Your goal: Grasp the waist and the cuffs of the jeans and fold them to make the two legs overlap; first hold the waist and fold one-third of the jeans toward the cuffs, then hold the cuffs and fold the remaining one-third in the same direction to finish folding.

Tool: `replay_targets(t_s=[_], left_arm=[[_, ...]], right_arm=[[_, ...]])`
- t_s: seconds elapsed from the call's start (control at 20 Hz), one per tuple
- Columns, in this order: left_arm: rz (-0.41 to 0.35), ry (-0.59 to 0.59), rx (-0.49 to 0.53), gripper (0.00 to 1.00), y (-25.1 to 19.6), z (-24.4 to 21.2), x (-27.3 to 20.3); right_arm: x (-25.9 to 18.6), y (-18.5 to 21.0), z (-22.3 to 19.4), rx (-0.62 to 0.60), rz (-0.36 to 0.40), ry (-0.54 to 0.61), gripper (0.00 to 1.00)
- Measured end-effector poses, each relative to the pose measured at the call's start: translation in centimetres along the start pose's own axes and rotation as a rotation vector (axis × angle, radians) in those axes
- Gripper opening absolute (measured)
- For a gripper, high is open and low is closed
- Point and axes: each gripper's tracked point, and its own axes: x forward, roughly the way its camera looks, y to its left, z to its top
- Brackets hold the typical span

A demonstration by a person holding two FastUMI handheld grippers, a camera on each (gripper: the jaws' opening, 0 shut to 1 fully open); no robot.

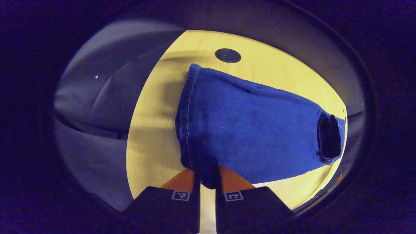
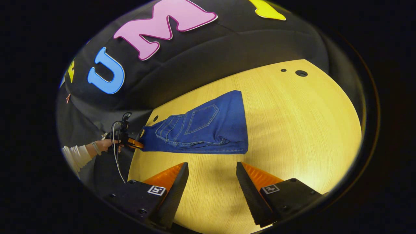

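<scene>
The left hand-held gripper [image 1: 208, 178] pinches a corner of the jeans [image 1: 253, 130] between its 2 narrowed fingers, probably to steady or tug the bundle straight. The right hand-held gripper [image 2: 213, 182] hovers above the surface [image 2: 292, 130] with fingers spread wide, holding nothing, just short of the jeans [image 2: 208, 130]. The jeans lie folded into a compact wedge of thick blue denim with pale stitching and a back pocket [image 2: 202, 119] on top. The surface is smooth, pale wood grain.
</scene>
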Motion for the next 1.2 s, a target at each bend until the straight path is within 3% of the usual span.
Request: replay_targets(t_s=[0.1,0.15,0.2,0.3,0.5,0.6,0.75,0.95,1.1,1.2], left_arm=[[-0.001,-0.036,-0.044,0.19,-0.2,0.2,-0.3],[-0.059,-0.057,-0.102,0.17,-0.8,0.3,-0.4],[-0.177,-0.092,-0.17,0.16,-2.6,0.9,-1.2],[-0.328,-0.196,-0.201,0.14,-5.1,2.7,-3.9],[-0.536,-0.372,-0.126,0.13,-9.0,5.8,-12.4],[-0.664,-0.416,-0.103,0.13,-13.7,5.7,-17.1],[-0.776,-0.493,0.002,0.13,-21.9,6.2,-21.8],[-0.81,-0.479,0.164,0.13,-36.5,4.1,-22.4],[-0.832,-0.342,0.223,0.13,-44.4,1.2,-17.3],[-0.693,-0.25,0.268,0.13,-47.5,-0.4,-10.2]], right_arm=[[-0.3,0.6,-0.1,-0.003,0.015,-0.002,0.9],[-0.5,0.9,0.0,-0.004,0.024,-0.006,0.9],[-0.6,1.1,0.1,-0.01,0.026,-0.014,0.9],[-1.1,0.7,0.2,-0.011,0.022,-0.022,0.9],[-2.4,0.5,1.0,0.003,0.025,-0.047,0.9],[-3.1,0.6,1.5,0.013,0.036,-0.066,0.9],[-4.0,0.7,1.8,0.014,0.047,-0.082,0.9],[-6.0,0.1,1.4,0.019,0.046,-0.104,0.91],[-7.8,-0.5,1.6,0.037,0.031,-0.146,0.9],[-9.1,-1.1,1.6,0.009,0.021,-0.163,0.9]])
